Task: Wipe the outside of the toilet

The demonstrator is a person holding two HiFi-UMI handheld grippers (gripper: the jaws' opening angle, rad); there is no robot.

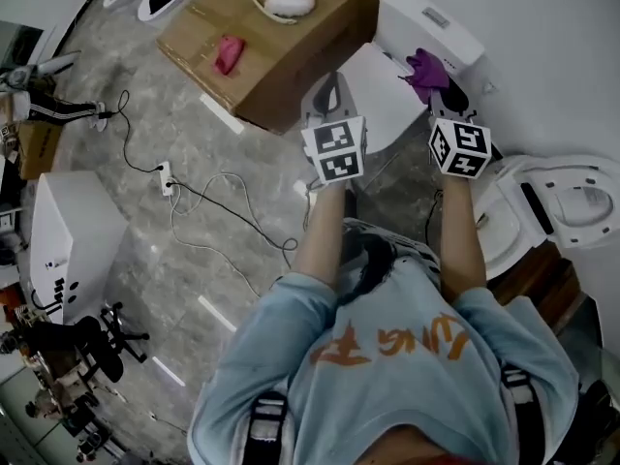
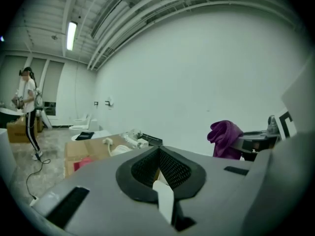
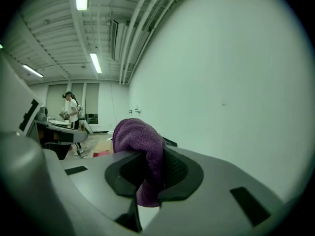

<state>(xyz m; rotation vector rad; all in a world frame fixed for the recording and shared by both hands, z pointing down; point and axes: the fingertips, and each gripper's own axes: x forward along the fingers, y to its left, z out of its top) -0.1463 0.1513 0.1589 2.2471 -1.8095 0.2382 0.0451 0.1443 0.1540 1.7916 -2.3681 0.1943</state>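
The white toilet shows at the top right of the head view, with its tank (image 1: 426,19) against the wall and its lid (image 1: 386,93) down. My right gripper (image 1: 438,83) hangs above the tank's near edge, shut on a purple cloth (image 1: 423,66). In the right gripper view the purple cloth (image 3: 140,144) bulges out of the right gripper (image 3: 147,157). My left gripper (image 1: 329,87) is over the lid's left edge, shut with nothing in it. In the left gripper view the left gripper (image 2: 158,152) shows its pads meeting, and the cloth (image 2: 225,137) hangs to the right.
An open cardboard box (image 1: 281,46) stands left of the toilet, with a red item (image 1: 228,53) and white parts (image 1: 289,3) on it. A second toilet (image 1: 567,201) sits at the right. Cables and a power strip (image 1: 167,177) lie on the floor by a white cabinet (image 1: 68,231). Another person (image 2: 28,109) stands far off.
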